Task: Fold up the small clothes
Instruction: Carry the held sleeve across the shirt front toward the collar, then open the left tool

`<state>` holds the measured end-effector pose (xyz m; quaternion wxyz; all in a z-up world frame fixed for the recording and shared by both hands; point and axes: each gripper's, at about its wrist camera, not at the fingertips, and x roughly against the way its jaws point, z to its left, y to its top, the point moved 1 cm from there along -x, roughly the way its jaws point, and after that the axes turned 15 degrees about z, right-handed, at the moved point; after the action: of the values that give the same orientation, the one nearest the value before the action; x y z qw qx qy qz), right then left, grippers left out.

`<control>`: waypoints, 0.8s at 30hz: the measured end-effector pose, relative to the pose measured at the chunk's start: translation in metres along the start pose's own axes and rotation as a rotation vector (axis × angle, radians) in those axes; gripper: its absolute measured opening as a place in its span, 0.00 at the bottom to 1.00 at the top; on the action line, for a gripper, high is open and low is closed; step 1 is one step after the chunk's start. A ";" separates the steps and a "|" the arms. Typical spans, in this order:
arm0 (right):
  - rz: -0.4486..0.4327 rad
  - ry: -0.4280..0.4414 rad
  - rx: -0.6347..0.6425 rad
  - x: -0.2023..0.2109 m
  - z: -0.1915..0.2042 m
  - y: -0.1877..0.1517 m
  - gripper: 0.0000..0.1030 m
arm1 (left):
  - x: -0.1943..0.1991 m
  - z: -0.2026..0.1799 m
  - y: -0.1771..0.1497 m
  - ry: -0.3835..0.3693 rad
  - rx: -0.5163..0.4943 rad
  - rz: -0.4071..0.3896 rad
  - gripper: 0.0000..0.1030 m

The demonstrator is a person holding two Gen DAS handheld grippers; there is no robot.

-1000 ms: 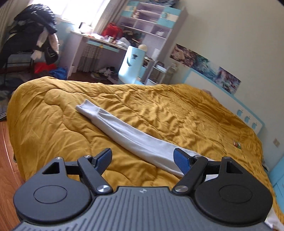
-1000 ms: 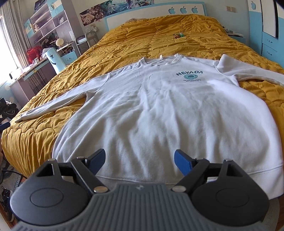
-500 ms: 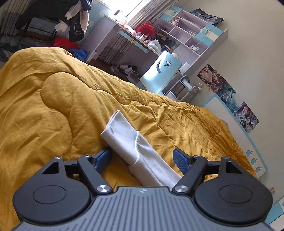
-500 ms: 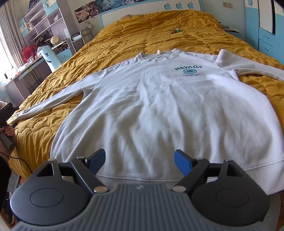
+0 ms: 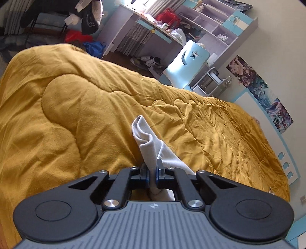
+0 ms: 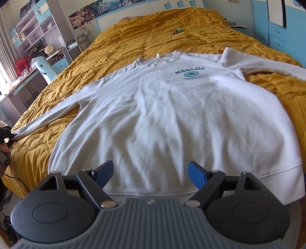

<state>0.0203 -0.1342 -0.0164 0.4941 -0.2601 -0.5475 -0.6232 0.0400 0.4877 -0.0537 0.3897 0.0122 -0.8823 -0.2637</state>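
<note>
A white "NEVADA" sweatshirt (image 6: 172, 115) lies flat, front up, on the mustard quilt (image 6: 133, 36), both sleeves spread out. My right gripper (image 6: 150, 170) hovers open over its bottom hem, nothing between the blue pads. In the left wrist view the end of the sweatshirt's left sleeve (image 5: 146, 138) stands bunched up from the quilt (image 5: 57, 115). My left gripper (image 5: 152, 173) has its jaws closing on that sleeve end, and the pads pinch the cloth. At the far left of the right wrist view the sleeve (image 6: 57, 113) runs out to a person's hand (image 6: 4, 148).
A pale blue chair (image 5: 188, 61), a desk and open shelves (image 5: 210, 24) stand past the bed's left side. A small wrapper (image 6: 177, 31) lies near the headboard (image 6: 179, 5). Blue wardrobe drawers (image 6: 277, 32) stand at the right. Clothes hang on a rack (image 5: 86, 17).
My left gripper travelled along the sleeve to its cuff, then shut on it, and the cuff now stands bunched. The right gripper stayed open over the hem.
</note>
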 end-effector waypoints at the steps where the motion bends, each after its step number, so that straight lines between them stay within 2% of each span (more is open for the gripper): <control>1: -0.011 -0.002 0.001 0.001 -0.003 0.001 0.78 | 0.003 -0.013 0.002 -0.006 -0.048 -0.006 0.05; 8: -0.096 -0.044 -0.011 0.006 -0.030 0.011 0.78 | 0.045 -0.114 -0.007 -0.136 -0.264 -0.080 0.05; 11: -0.132 -0.041 -0.007 0.007 -0.044 0.016 0.78 | 0.058 -0.166 -0.020 -0.196 -0.327 -0.114 0.05; 13: -0.126 -0.065 -0.009 0.005 -0.052 0.022 0.78 | 0.063 -0.197 -0.031 -0.238 -0.337 -0.122 0.05; 16: -0.123 -0.112 -0.044 0.003 -0.067 0.028 0.78 | 0.064 -0.246 -0.057 -0.327 -0.358 -0.090 0.05; 20: -0.157 -0.083 -0.076 0.009 -0.093 0.031 0.78 | 0.059 -0.310 -0.113 -0.396 -0.435 -0.052 0.05; 24: -0.193 -0.124 0.026 0.008 -0.115 0.041 0.78 | 0.046 -0.365 -0.173 -0.427 -0.501 0.012 0.05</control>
<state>0.0791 -0.2409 -0.0227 0.4002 -0.2378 -0.6077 -0.6435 0.2295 0.1620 0.0990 0.1883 -0.1447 -0.8519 -0.4668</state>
